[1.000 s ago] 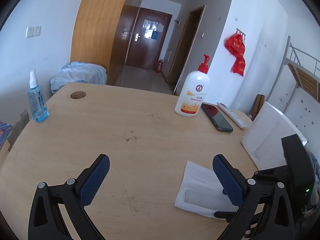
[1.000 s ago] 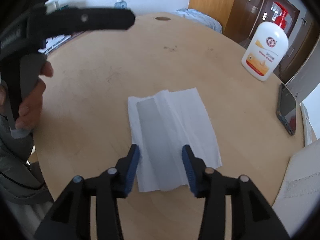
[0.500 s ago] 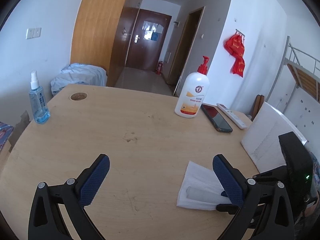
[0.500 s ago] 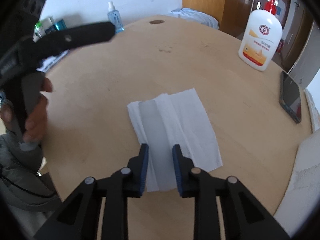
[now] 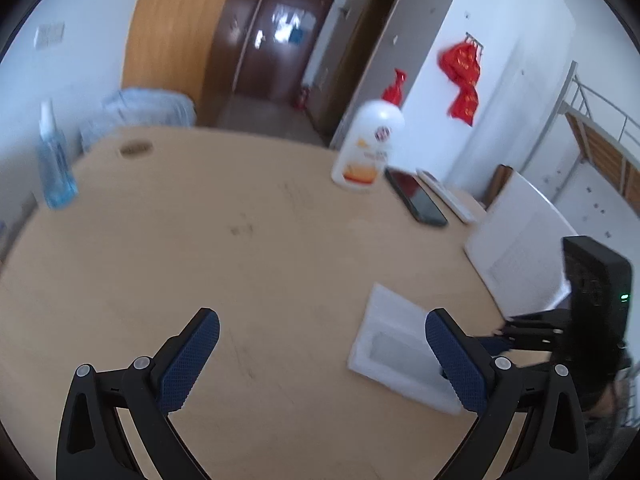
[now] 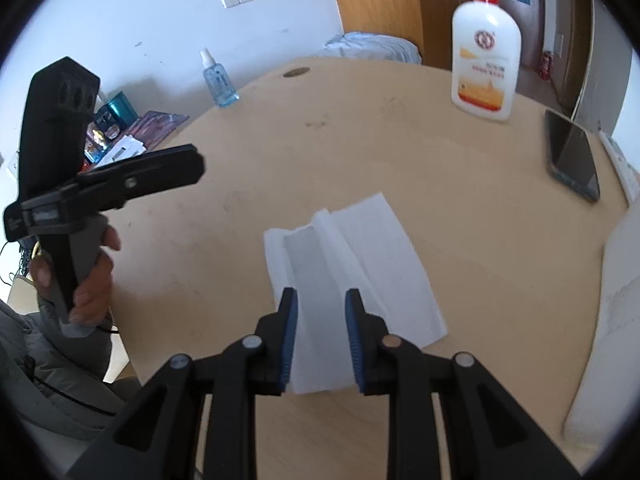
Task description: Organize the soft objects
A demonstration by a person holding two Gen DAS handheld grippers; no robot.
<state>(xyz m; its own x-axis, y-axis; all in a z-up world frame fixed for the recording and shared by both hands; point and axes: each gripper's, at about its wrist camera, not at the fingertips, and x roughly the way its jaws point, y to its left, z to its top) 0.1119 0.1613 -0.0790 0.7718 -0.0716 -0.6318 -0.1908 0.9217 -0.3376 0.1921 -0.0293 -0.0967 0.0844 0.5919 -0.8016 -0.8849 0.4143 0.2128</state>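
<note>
A white paper tissue (image 6: 352,264) lies on the round wooden table (image 6: 400,168), with a raised fold along its middle. My right gripper (image 6: 321,300) straddles the near end of that fold, its jaws narrowly apart with tissue between them; they do not look pressed on it. The tissue also shows in the left wrist view (image 5: 396,344), low on the right. My left gripper (image 5: 320,336) is wide open and empty above the bare table, left of the tissue. It shows in the right wrist view (image 6: 132,176), held by a hand.
A white pump bottle (image 6: 486,68), a dark phone (image 6: 574,156) and a white remote (image 5: 448,196) stand at the far right. A blue spray bottle (image 6: 218,80) is at the far left. A white board (image 5: 520,248) leans at the right edge.
My right gripper's jaws narrowed over the tissue fold, then widened slightly, and it drew back. The left wrist view shifted and is blurred.
</note>
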